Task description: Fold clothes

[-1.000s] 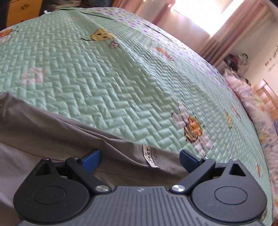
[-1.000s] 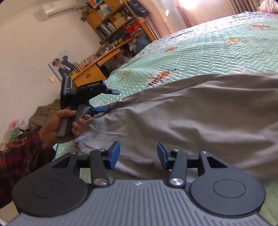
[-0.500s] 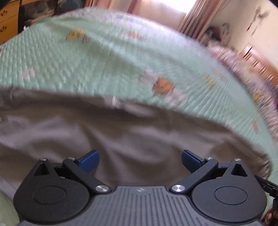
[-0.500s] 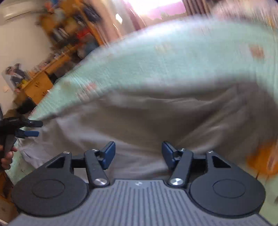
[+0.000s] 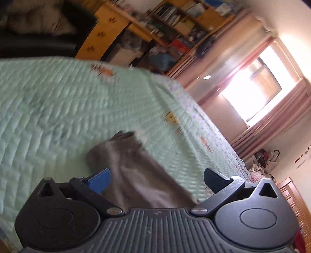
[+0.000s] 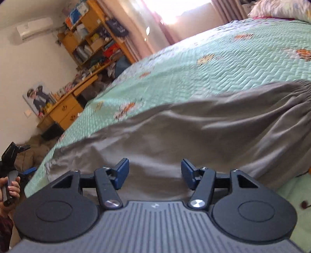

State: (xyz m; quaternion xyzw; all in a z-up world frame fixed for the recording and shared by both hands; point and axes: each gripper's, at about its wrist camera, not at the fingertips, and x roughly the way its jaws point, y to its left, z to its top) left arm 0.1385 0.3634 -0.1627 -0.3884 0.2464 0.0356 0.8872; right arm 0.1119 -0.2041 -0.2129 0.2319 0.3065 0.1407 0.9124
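Observation:
Grey trousers (image 6: 184,126) lie spread across the green quilted bedspread (image 6: 223,68), their gathered waistband at the far right. My right gripper (image 6: 155,173) hovers open just above the cloth near its front edge, nothing between its blue pads. In the left wrist view a narrow blurred end of the grey trousers (image 5: 132,171) runs from the bedspread (image 5: 58,109) toward my left gripper (image 5: 156,178), which stands wide open around it without pinching. At the left edge of the right wrist view a hand holds the left gripper (image 6: 10,165) beside the bed.
A wooden desk and cluttered shelves (image 6: 87,48) stand beyond the bed's far side. A bright curtained window (image 5: 258,93) is at the back. A floral pillow (image 6: 281,9) lies at the far right end of the bed.
The left gripper has swung hard to the left; its view turned from the spread trousers to one narrow end and the shelves. The right gripper shifted slightly over the cloth. Both stayed open.

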